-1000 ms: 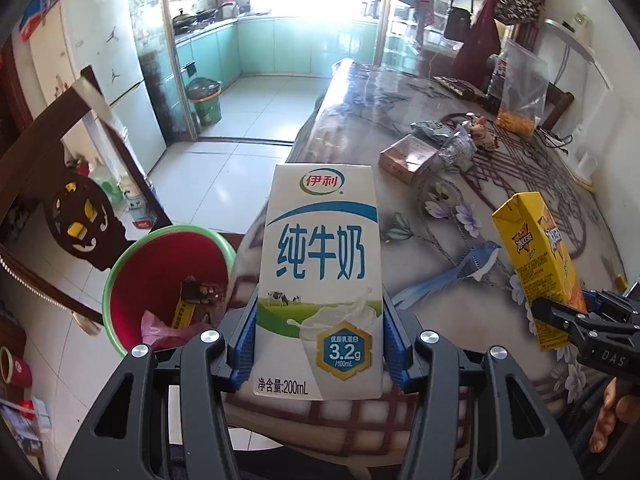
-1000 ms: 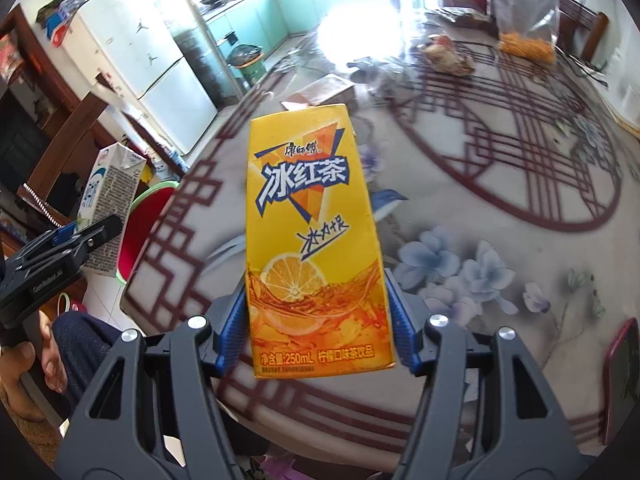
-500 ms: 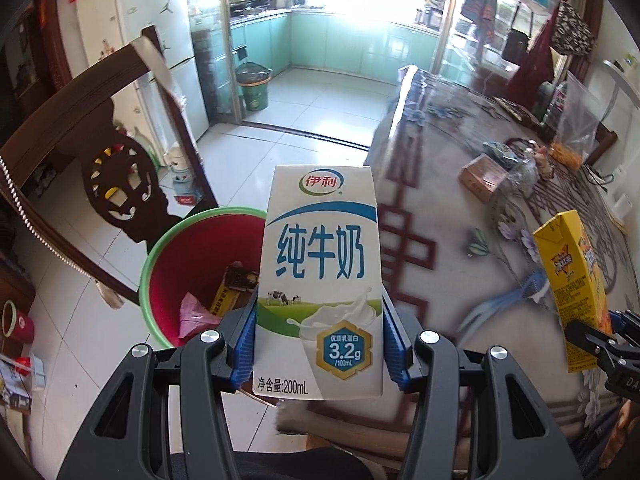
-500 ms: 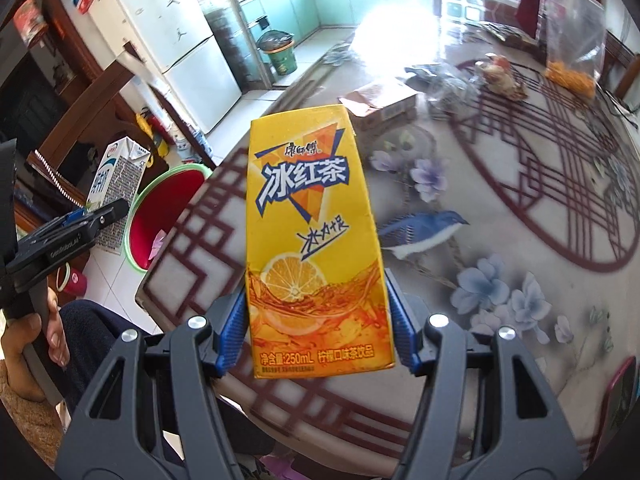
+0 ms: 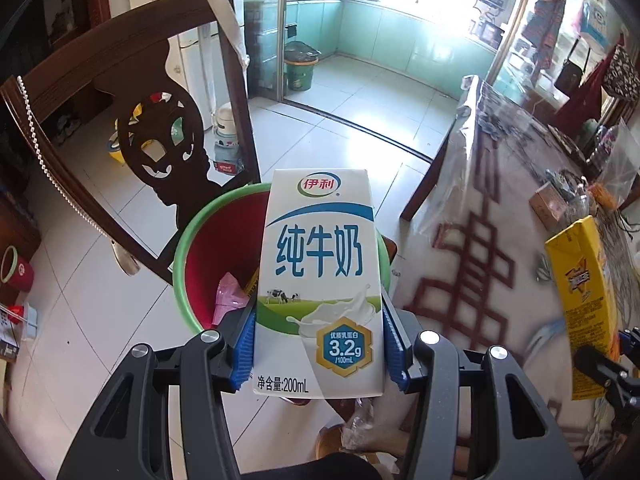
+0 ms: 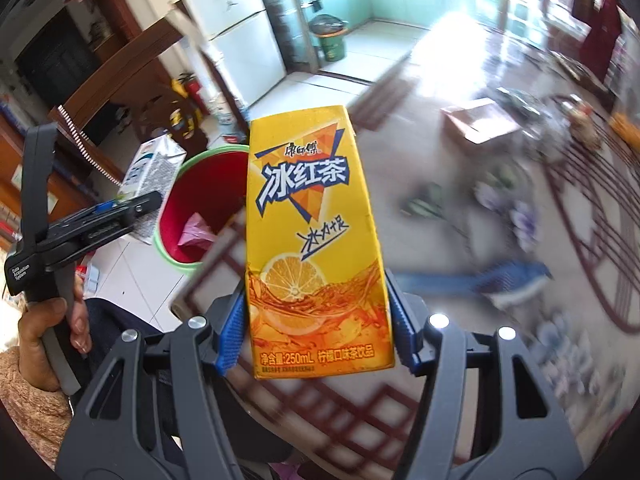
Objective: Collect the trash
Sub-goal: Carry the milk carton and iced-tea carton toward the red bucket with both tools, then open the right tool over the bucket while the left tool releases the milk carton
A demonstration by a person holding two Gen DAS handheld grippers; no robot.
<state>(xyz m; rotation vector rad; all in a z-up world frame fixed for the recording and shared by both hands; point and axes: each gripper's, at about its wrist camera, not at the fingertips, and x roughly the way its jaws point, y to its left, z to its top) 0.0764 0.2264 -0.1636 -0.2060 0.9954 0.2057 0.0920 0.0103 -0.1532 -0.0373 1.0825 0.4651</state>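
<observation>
The left gripper (image 5: 318, 344) pinches a white milk carton (image 5: 320, 284) above the green-rimmed red plastic bin (image 5: 200, 240); the right gripper (image 6: 316, 332) pinches a yellow iced-tea carton (image 6: 316, 240) beside it. Released off-centre, either carton could clip the bin's rim and tumble onto the floor.

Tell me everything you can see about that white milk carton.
The milk carton is a white paperboard box with blue Chinese lettering, a green meadow with cows, a milk splash and "200mL" printed below. It stands upright, pinched at its lower sides between the left gripper jaws' blue pads, in front of the red bin.
</observation>
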